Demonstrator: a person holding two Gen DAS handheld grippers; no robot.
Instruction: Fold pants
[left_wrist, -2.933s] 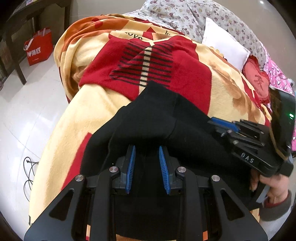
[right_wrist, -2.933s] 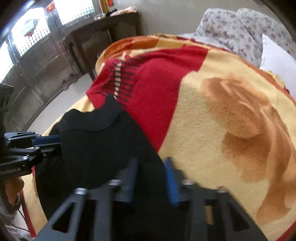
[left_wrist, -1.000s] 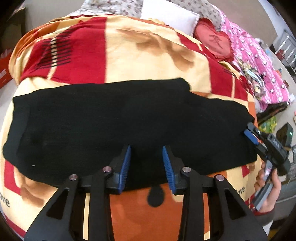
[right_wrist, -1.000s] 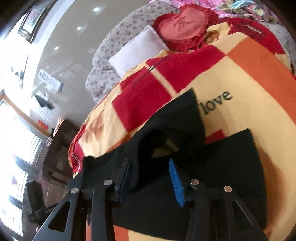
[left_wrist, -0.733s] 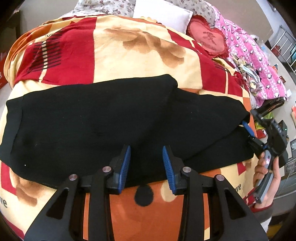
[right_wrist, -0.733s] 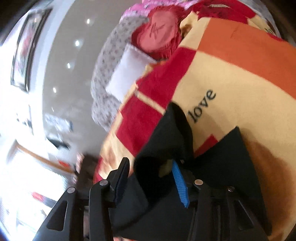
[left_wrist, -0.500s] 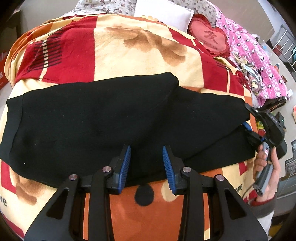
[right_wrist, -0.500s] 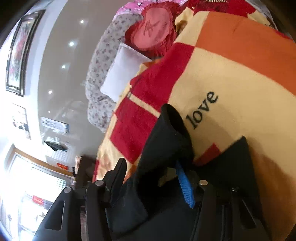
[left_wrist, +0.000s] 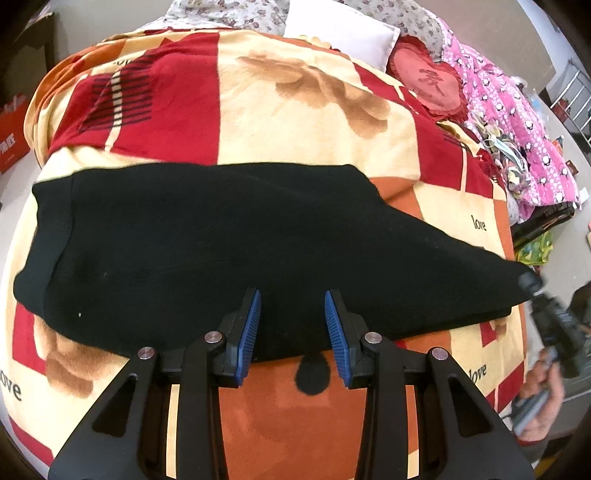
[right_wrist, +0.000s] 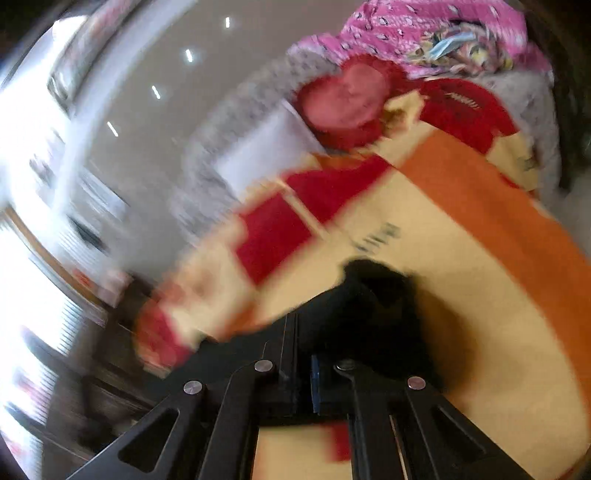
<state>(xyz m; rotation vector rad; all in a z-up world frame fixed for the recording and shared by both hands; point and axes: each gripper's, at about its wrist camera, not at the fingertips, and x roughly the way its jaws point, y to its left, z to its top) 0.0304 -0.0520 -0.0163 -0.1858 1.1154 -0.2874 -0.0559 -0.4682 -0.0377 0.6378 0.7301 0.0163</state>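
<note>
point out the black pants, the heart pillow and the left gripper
black pants (left_wrist: 207, 236), left wrist view, middle of the spread fabric
heart pillow (left_wrist: 428, 83), left wrist view, its pink centre
left gripper (left_wrist: 291, 326), left wrist view, midway between its blue pads

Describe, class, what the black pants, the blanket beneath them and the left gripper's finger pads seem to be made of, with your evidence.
Black pants: probably a soft knit, matte, drapes limply without sheen. Blanket: looks like plush fleece, fuzzy nap, printed colour blocks. Left gripper finger pads: likely blue rubber or plastic, finely ribbed, on black rigid plastic-looking arms.
</note>
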